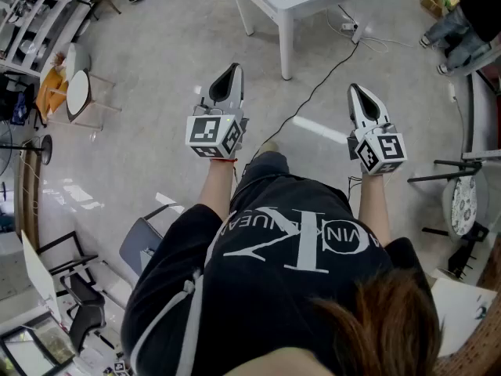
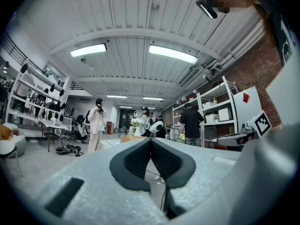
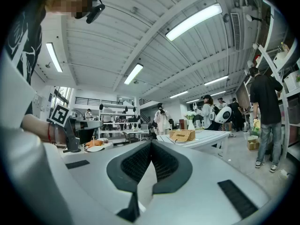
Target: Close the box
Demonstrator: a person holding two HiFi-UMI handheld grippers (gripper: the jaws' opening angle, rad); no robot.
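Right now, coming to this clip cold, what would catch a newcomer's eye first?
The left gripper and the right gripper are held out side by side in mid-air in front of the person, jaws together with nothing in them. Ahead stands a white table. The right gripper view shows a wooden box on it, well beyond the jaws.

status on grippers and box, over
Left hand-held gripper shut, empty. Right hand-held gripper shut, empty. Box on white table ahead, untouched. Cable on floor between.
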